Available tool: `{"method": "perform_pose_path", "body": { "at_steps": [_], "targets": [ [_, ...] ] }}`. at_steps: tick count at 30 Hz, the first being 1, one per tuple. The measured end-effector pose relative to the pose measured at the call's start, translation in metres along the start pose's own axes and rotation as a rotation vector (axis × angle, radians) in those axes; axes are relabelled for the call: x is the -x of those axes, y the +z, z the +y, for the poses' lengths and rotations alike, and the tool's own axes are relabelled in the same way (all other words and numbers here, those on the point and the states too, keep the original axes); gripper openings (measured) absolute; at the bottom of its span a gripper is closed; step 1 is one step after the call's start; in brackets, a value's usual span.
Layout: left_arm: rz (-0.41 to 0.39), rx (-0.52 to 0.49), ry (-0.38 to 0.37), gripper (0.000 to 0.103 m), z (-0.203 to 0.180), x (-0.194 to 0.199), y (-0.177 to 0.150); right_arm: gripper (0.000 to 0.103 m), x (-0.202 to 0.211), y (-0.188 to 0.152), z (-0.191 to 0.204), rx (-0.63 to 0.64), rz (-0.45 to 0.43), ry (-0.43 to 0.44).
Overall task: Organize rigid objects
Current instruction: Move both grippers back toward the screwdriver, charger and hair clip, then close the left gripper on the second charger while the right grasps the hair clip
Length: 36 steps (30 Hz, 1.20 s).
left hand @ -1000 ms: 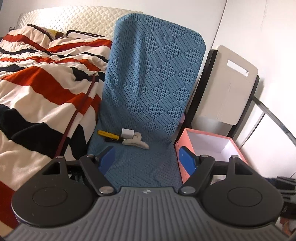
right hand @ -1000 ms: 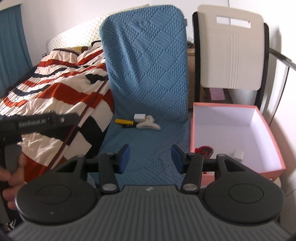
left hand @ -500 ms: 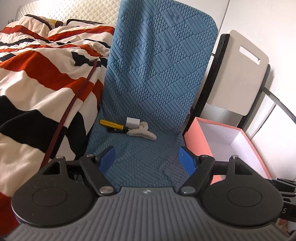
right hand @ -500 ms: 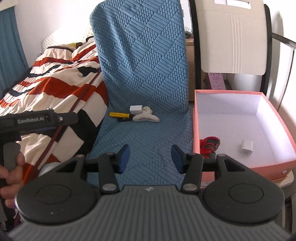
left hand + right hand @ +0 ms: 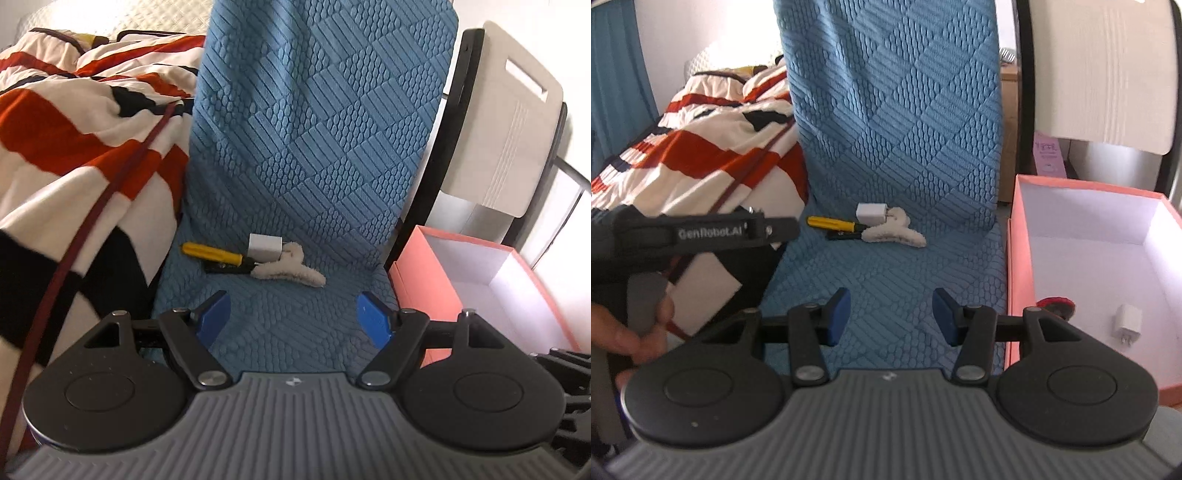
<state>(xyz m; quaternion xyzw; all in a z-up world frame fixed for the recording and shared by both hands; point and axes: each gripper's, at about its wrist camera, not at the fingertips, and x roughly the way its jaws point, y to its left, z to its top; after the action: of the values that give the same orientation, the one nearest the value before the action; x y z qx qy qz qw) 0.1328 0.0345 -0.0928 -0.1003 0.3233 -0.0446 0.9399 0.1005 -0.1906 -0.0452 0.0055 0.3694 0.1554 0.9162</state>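
Observation:
On the blue chair seat [image 5: 288,314] lie a yellow-handled tool [image 5: 212,253], a white charger cube [image 5: 264,247] and a fluffy cream hair claw [image 5: 291,271], close together; they also show in the right wrist view: tool [image 5: 831,223], cube [image 5: 870,213], claw [image 5: 897,234]. My left gripper [image 5: 295,321] is open and empty, short of them. My right gripper [image 5: 891,314] is open and empty over the seat front. The pink box [image 5: 1015,258] at the right holds a white charger [image 5: 1126,323] and a red object [image 5: 1054,304].
A striped blanket [image 5: 74,147] covers the bed at the left. A white board [image 5: 509,122] leans behind the pink box [image 5: 424,280]. The left gripper's body and the hand holding it [image 5: 683,236] show at the left of the right wrist view.
Both grippers have moved forward toward the chair seat; the objects and box look larger. Both stay open and empty.

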Motion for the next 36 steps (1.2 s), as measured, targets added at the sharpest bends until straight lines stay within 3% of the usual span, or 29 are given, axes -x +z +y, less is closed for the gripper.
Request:
{"method": "perform_pose_path", "body": {
  "at_steps": [15,36],
  "targets": [
    [0.056,0.054,0.006,0.080,0.034,-0.091,0.007,0.052,-0.086,0.022,-0.019,0.043,0.038,-0.001],
    [0.117,0.019,-0.002,0.080,0.049,-0.188,0.049,0.052,-0.174,0.064,-0.045,0.078,0.070,0.055]
  ]
}}
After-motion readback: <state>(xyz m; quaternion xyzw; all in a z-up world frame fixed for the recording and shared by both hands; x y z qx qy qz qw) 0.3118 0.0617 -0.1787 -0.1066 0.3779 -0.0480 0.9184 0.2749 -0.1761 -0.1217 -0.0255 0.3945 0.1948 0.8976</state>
